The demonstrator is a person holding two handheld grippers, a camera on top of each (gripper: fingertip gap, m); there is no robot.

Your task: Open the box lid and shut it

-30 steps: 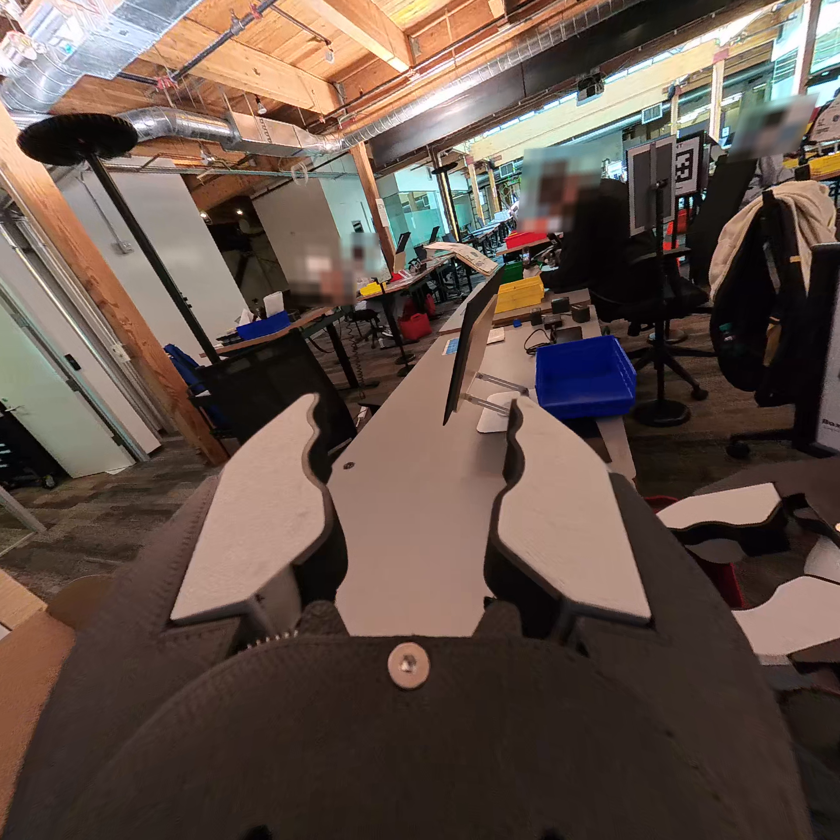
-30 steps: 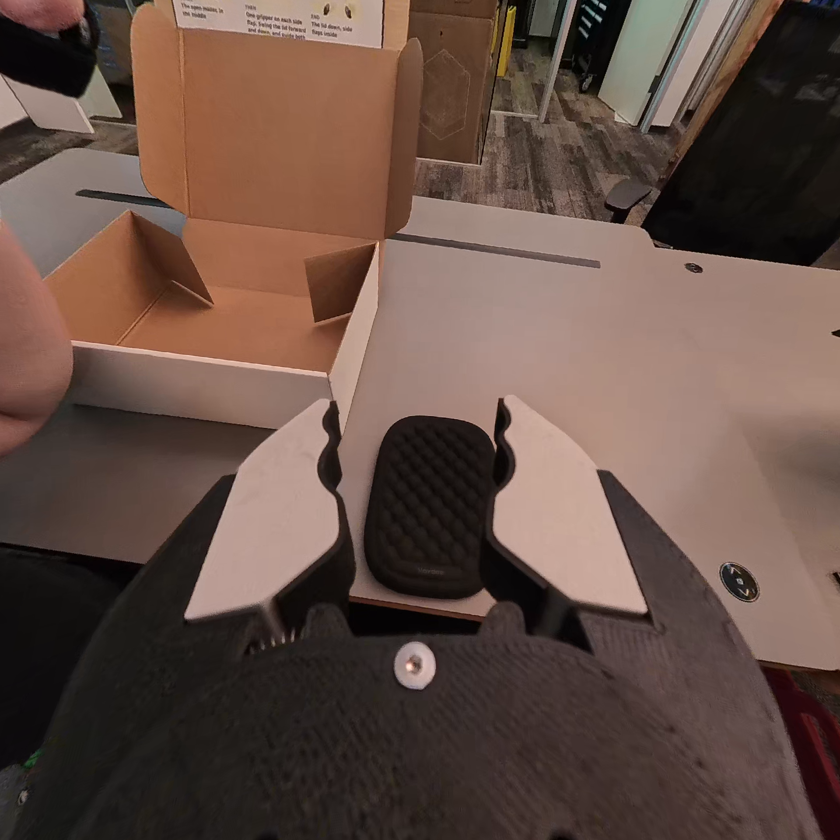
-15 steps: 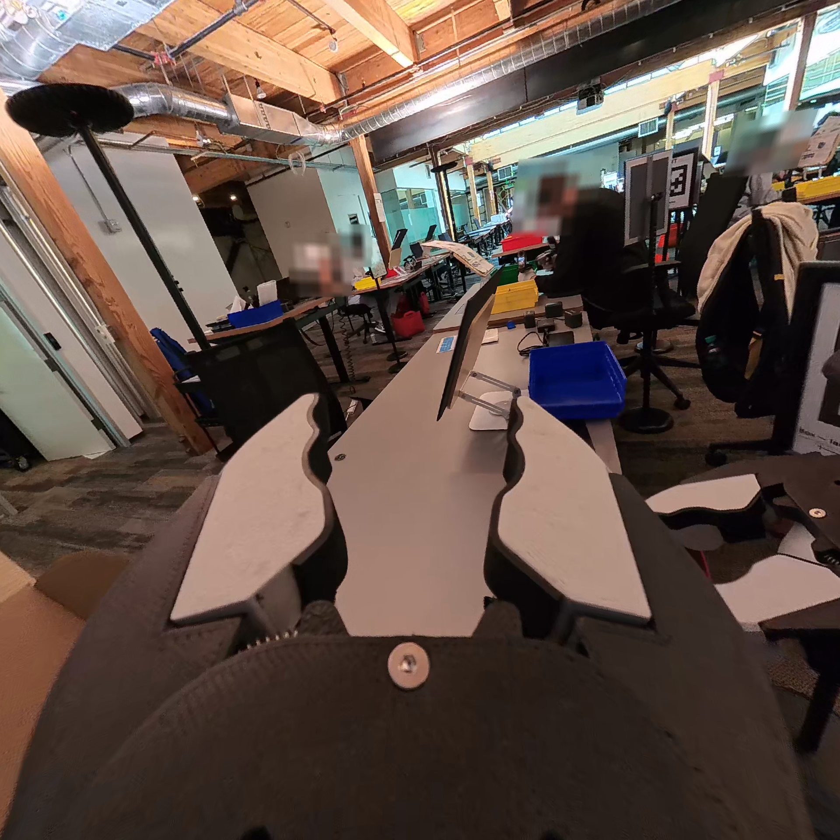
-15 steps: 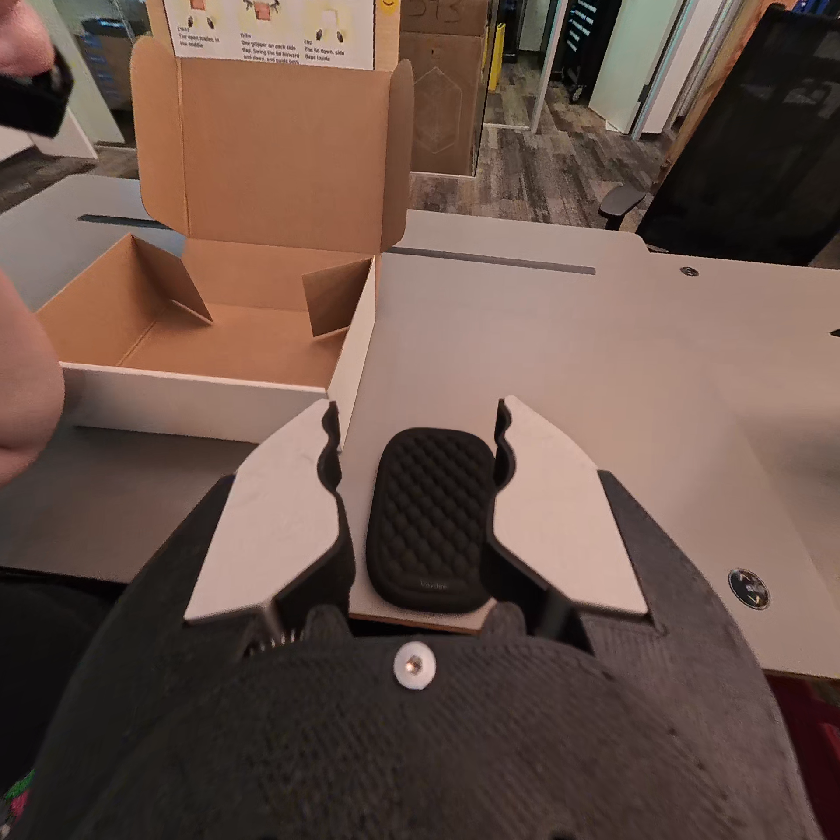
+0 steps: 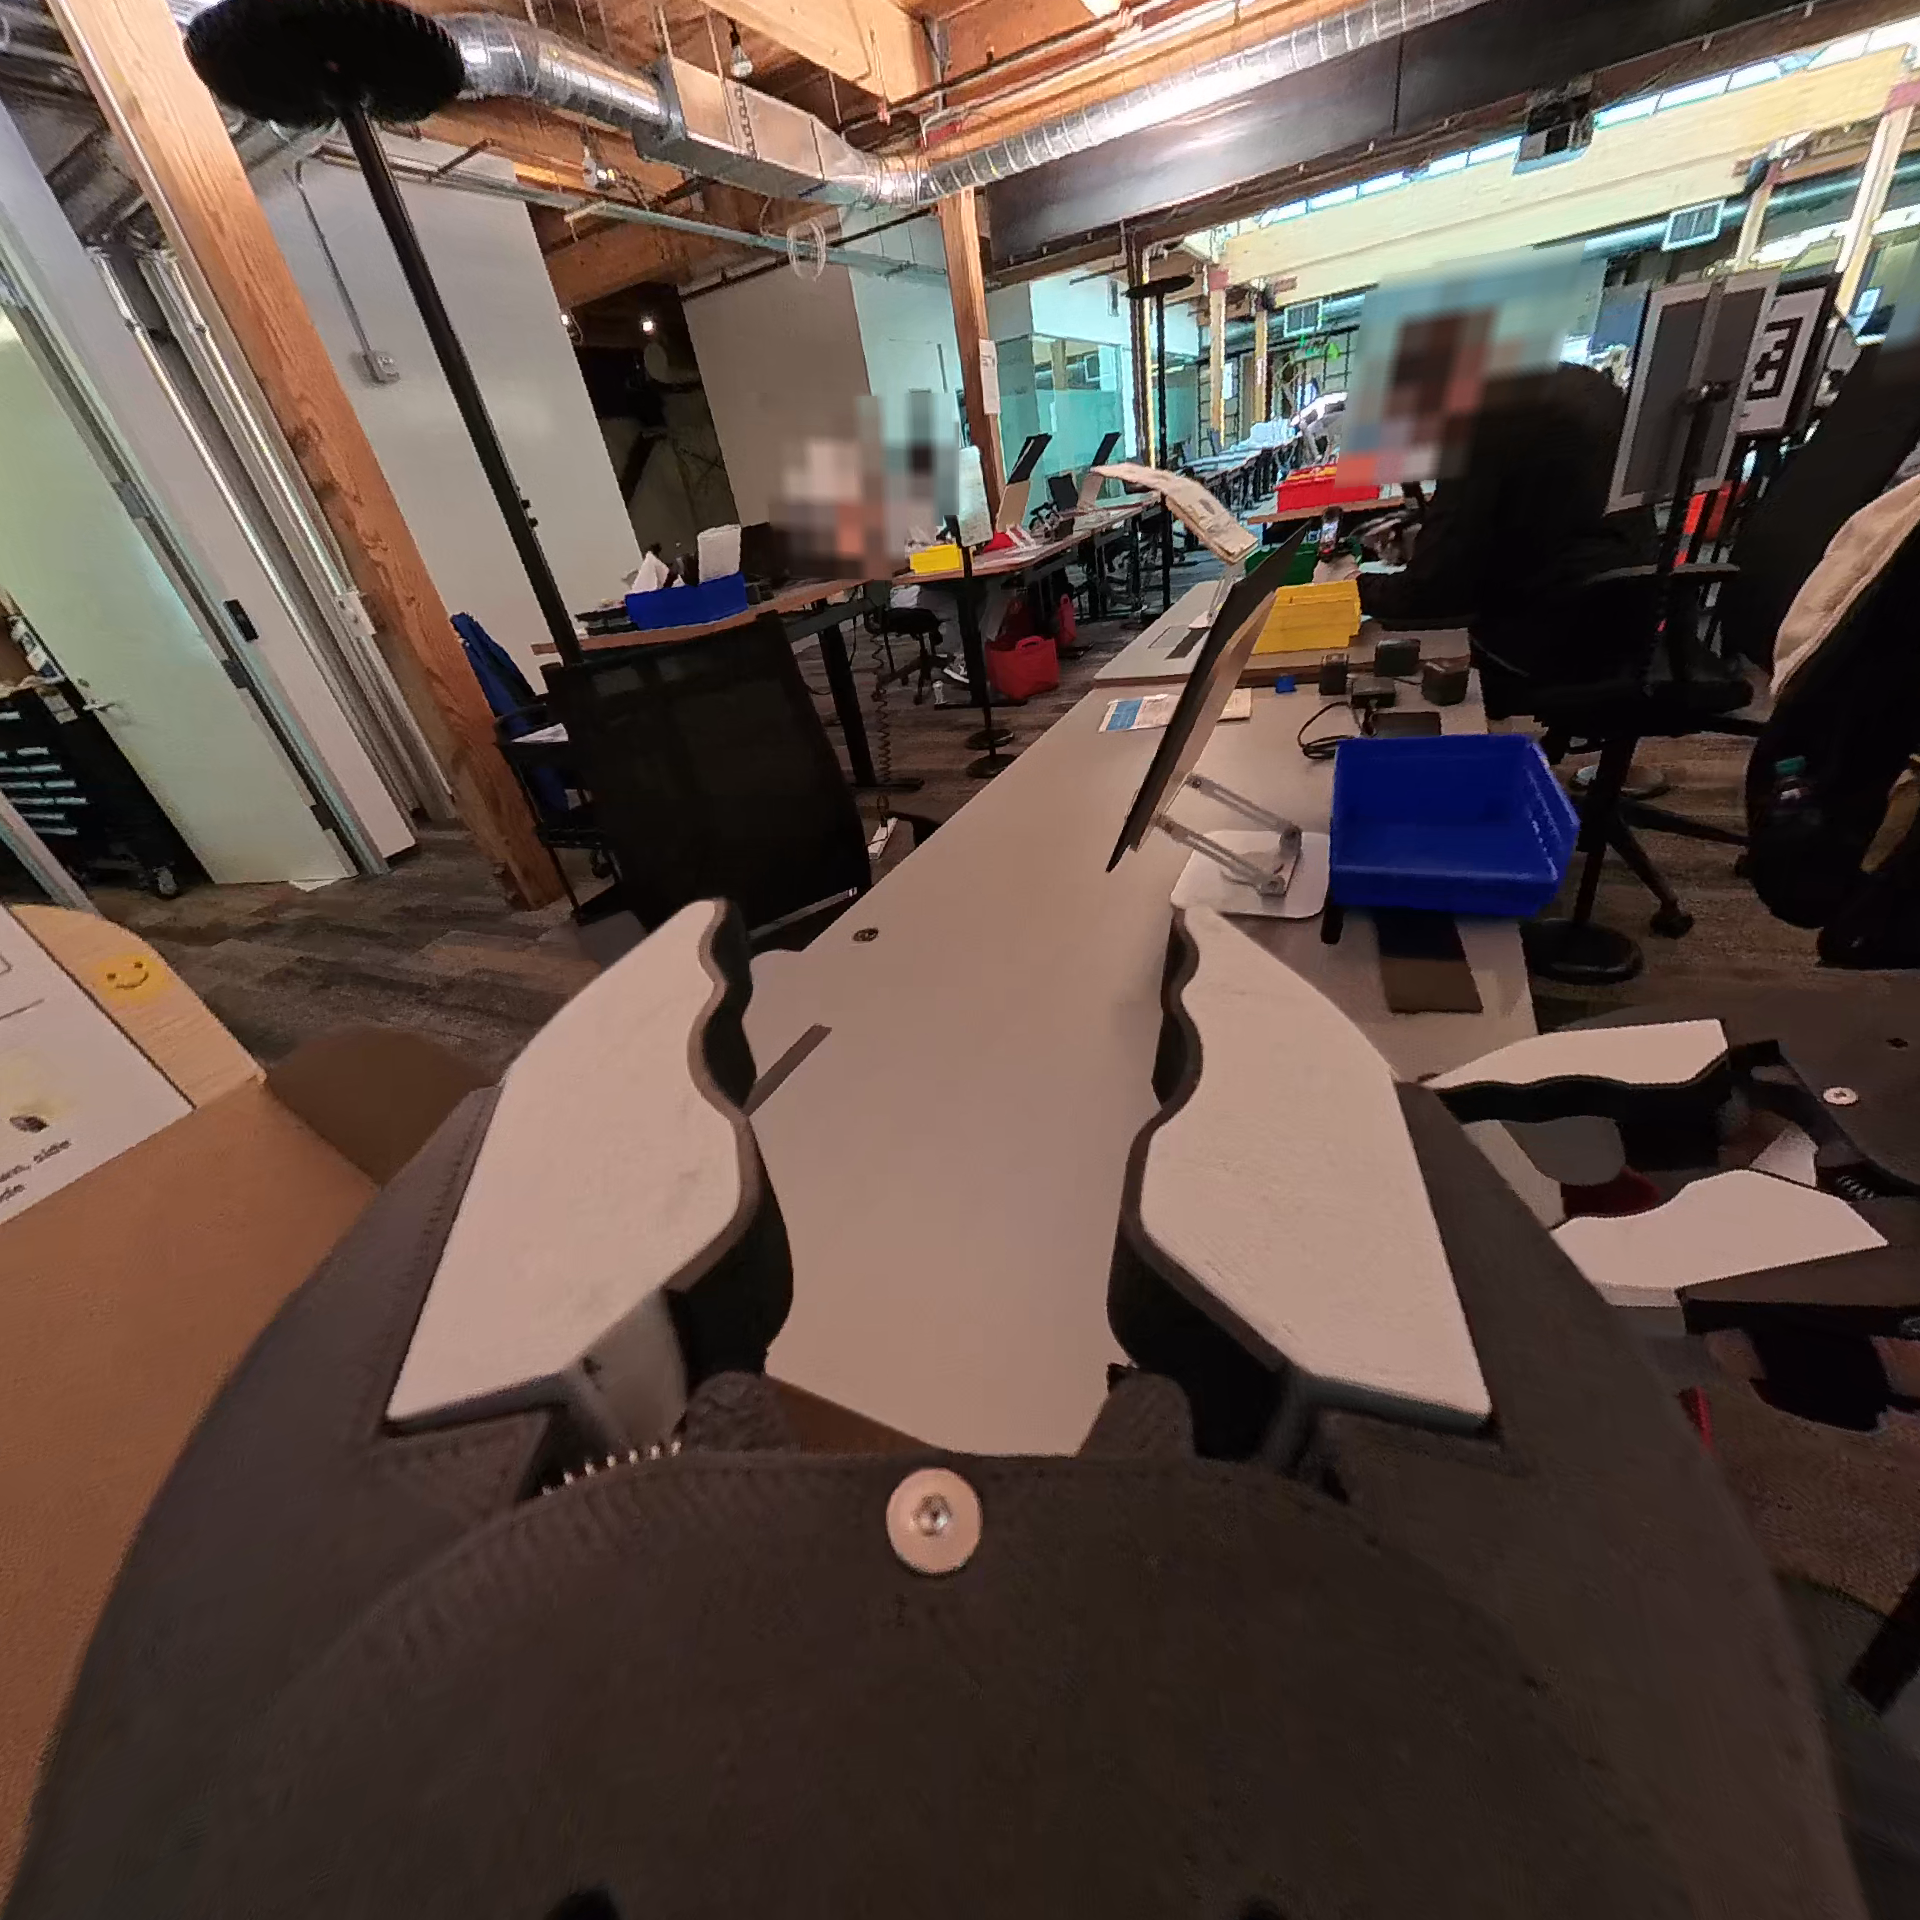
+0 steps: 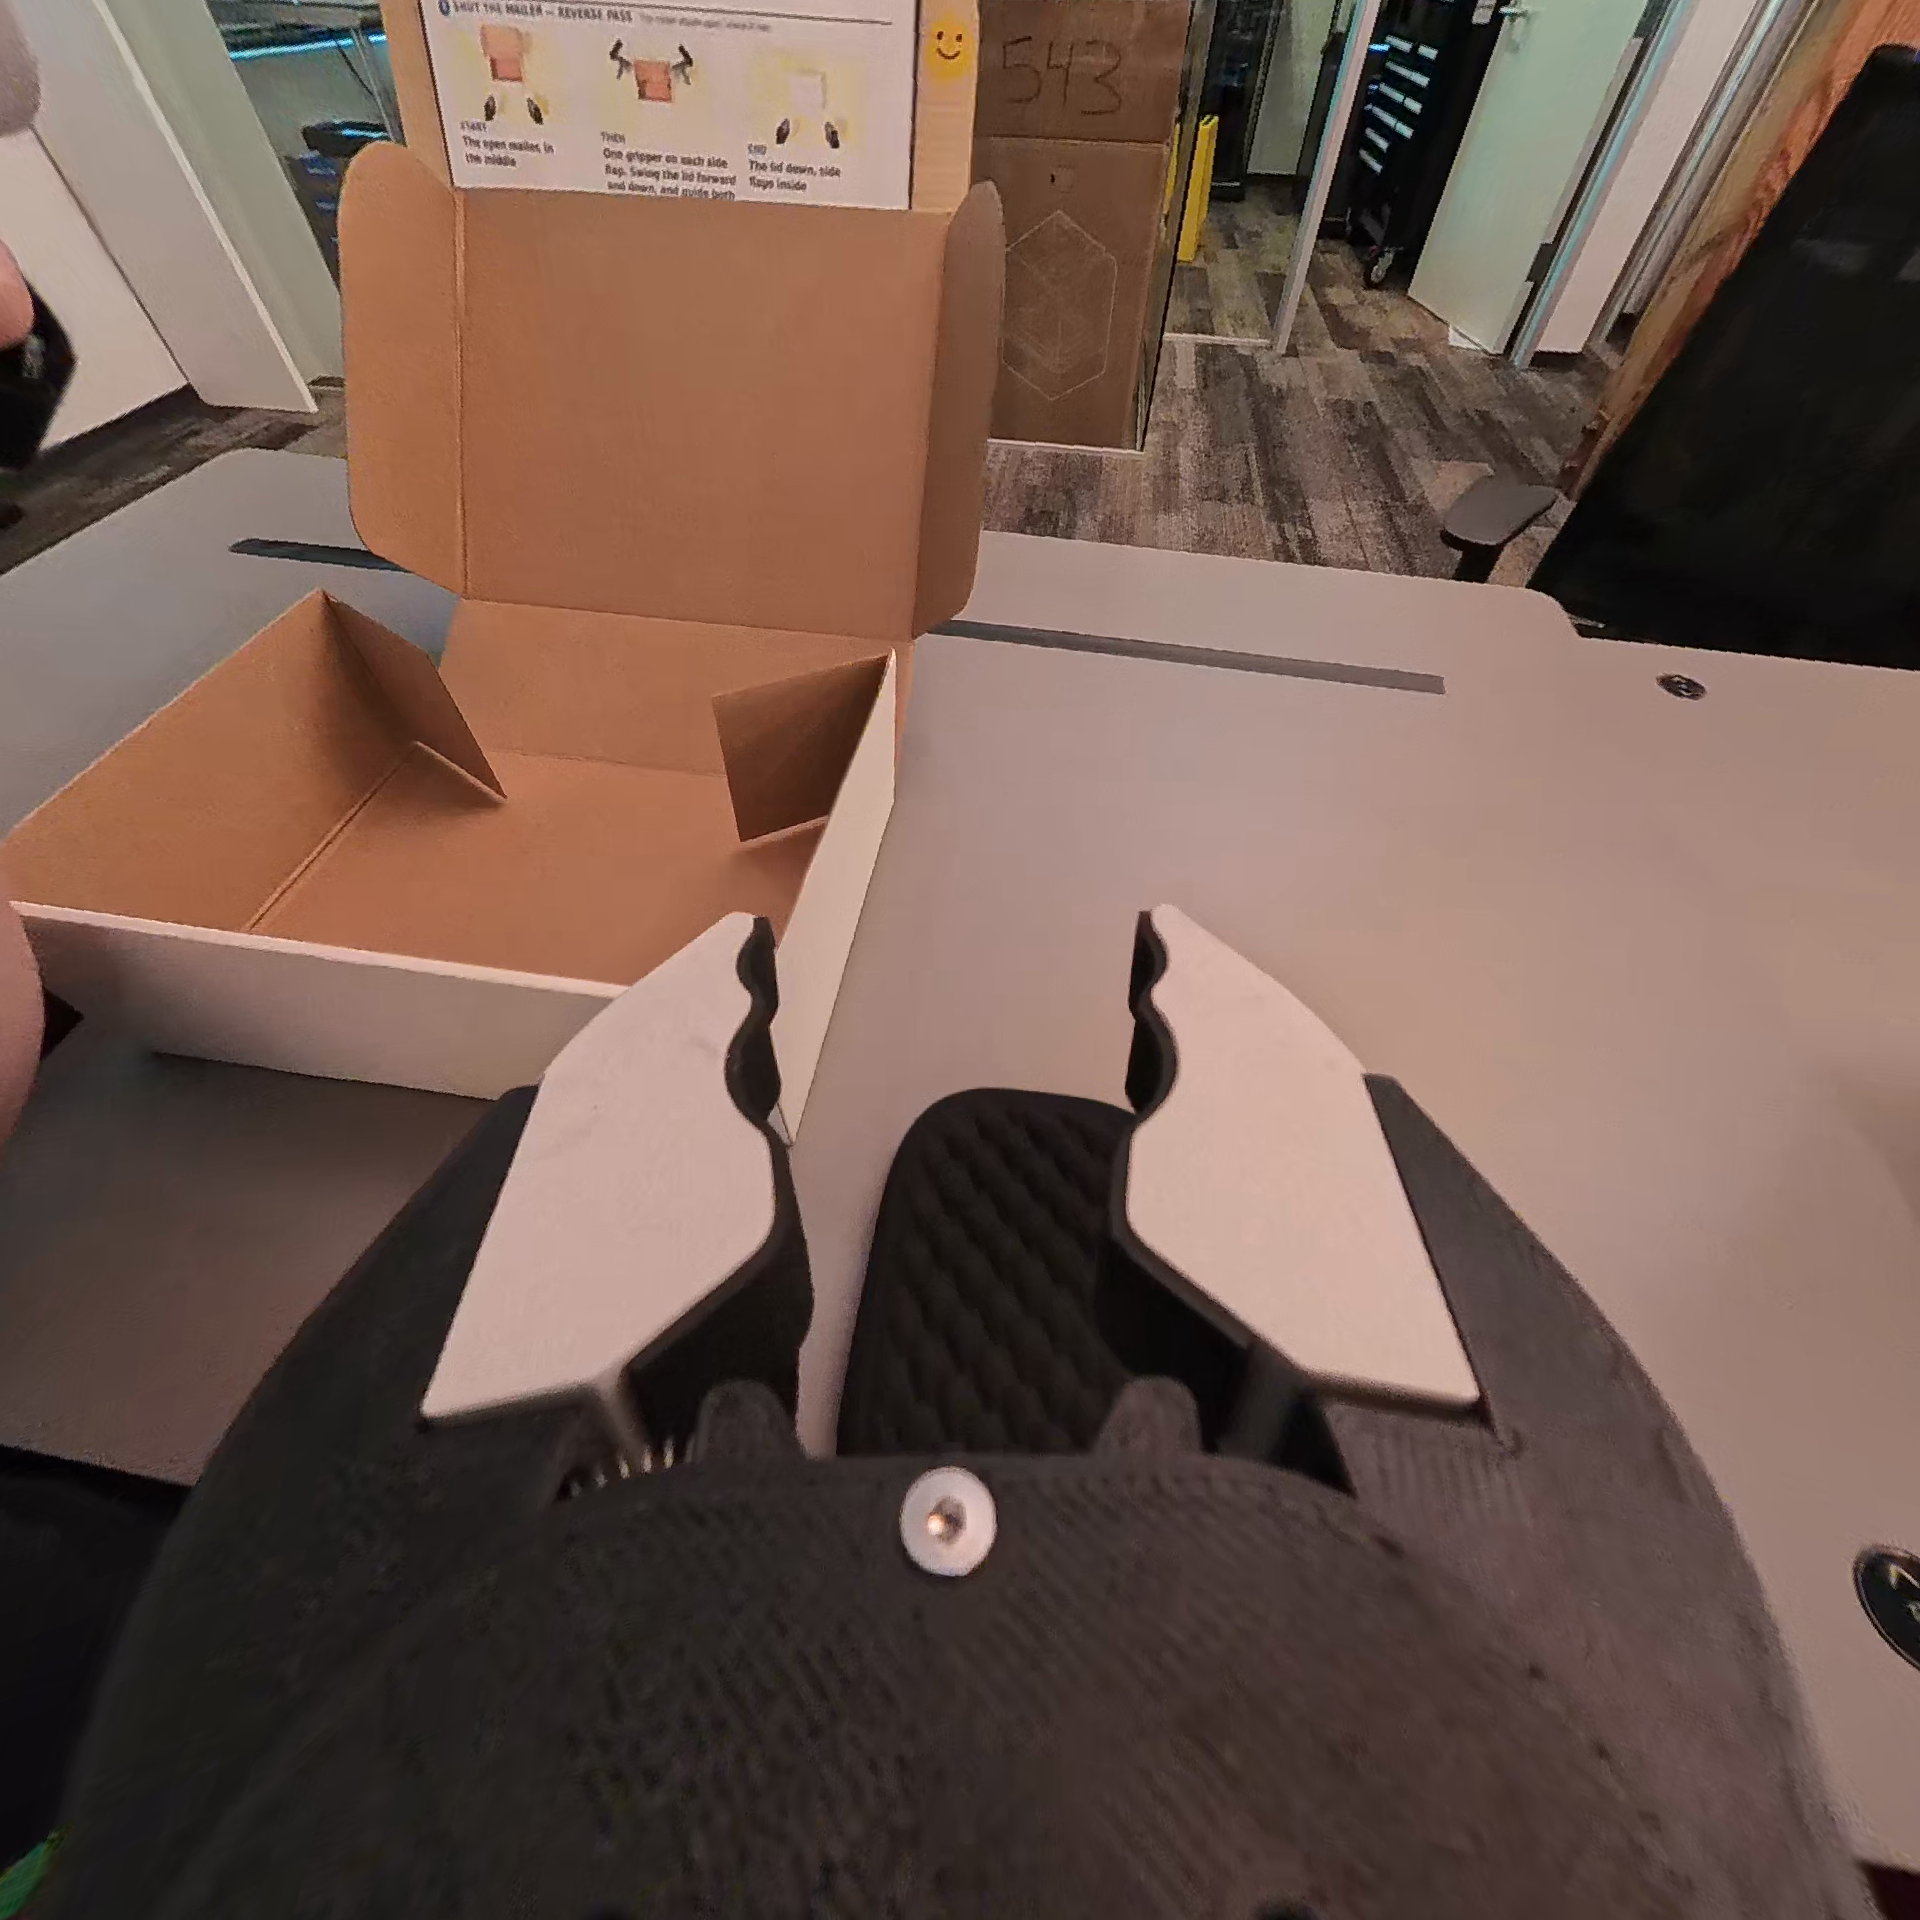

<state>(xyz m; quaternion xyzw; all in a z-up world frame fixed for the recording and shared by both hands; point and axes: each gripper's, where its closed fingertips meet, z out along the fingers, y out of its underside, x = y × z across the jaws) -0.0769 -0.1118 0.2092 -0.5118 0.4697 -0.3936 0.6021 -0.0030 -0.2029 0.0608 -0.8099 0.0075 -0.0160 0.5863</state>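
Note:
The cardboard box [image 6: 436, 966], white outside and brown inside, stands open on the grey table [image 6: 1351, 935]. Its lid [image 6: 665, 395] is upright at the back, and two inner flaps lean inward. My right gripper [image 6: 951, 925] is open and empty, just right of the box's near right corner and above a black quilted pad [image 6: 987, 1247]. My left gripper [image 5: 956, 935] is open and empty, with the brown lid [image 5: 135, 1299] close on its left. The right gripper [image 5: 1507, 1153] also shows open at the right of the left wrist view.
A printed instruction sheet [image 6: 675, 94] hangs on cardboard behind the lid. A hand [image 6: 16, 997] shows at the box's left edge. A monitor [image 5: 1195, 727] and a blue bin [image 5: 1444, 821] stand farther along the table. A black chair [image 6: 1766, 416] stands beyond the table.
My right gripper has moved forward and left toward the box corner, over the black pad. In the left wrist view, more of the brown lid and the instruction sheet now shows.

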